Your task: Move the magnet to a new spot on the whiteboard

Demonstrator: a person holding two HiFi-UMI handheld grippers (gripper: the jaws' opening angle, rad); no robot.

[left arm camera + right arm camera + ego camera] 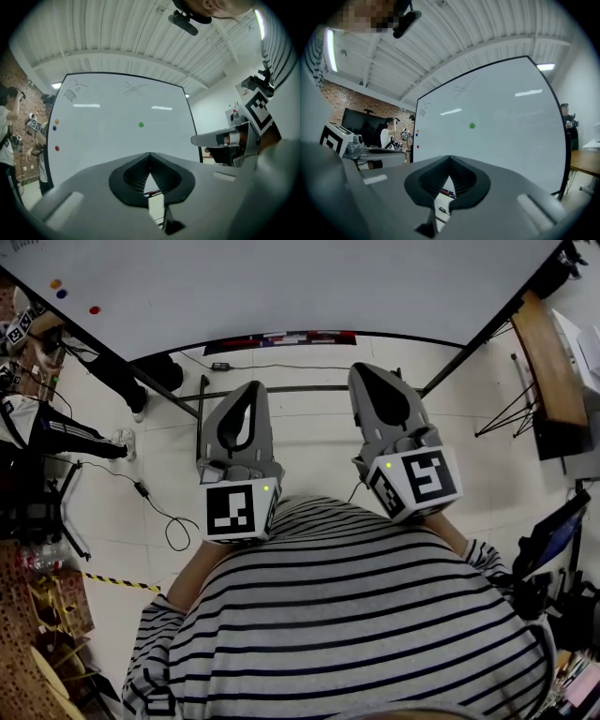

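A green magnet (141,124) sticks near the middle of the whiteboard (117,140); the right gripper view has it too, green magnet (472,125). The head view does not show it. Orange (54,283), blue (61,293) and red (94,309) magnets sit at the board's left edge. My left gripper (251,388) and right gripper (371,369) are held side by side in front of my chest, well short of the whiteboard (281,287). Both point at the board. The left gripper (150,155) is shut and empty. The right gripper (450,160) is also shut, with nothing in it.
A marker tray (281,337) runs along the board's lower edge. The board's stand legs and cables (159,507) lie on the floor below. A wooden table (548,362) stands at the right. People stand by the brick wall at the left (7,131).
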